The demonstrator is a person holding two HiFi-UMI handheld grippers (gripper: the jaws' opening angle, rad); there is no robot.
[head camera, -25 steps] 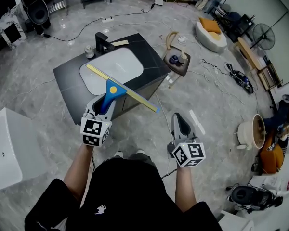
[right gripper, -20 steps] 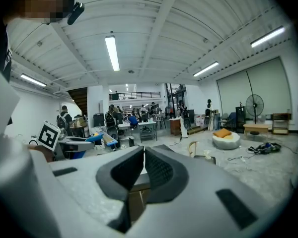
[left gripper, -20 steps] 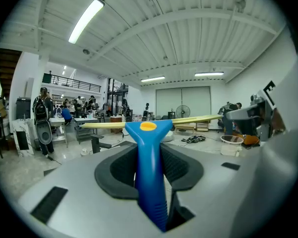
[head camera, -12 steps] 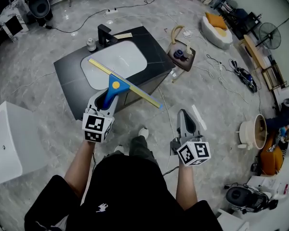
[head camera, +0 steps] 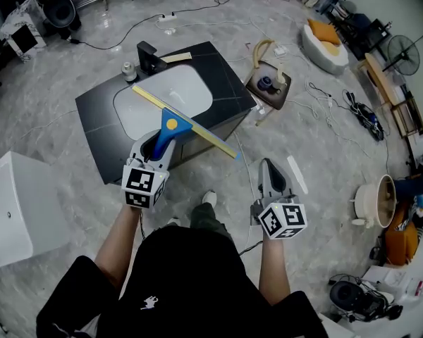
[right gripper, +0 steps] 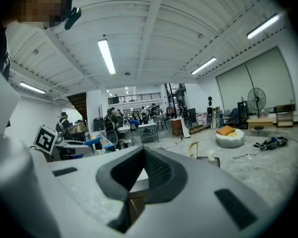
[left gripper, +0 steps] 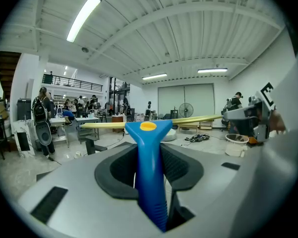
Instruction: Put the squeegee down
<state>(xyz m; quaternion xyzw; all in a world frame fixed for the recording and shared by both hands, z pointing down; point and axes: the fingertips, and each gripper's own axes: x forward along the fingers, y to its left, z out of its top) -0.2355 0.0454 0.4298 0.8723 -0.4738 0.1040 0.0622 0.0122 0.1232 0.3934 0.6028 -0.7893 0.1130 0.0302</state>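
Head view: both forearms reach forward side by side. The left gripper [head camera: 154,148] clamps the squeegee [head camera: 172,125] by its blue handle; the right gripper [head camera: 268,167] looks closed, empty.

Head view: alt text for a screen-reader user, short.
Seen from above, a person holds a blue-handled squeegee in the left tongs, its yellow blade showing over a white basin set in a black counter. The right tongs are shut and empty, above a grey floor.
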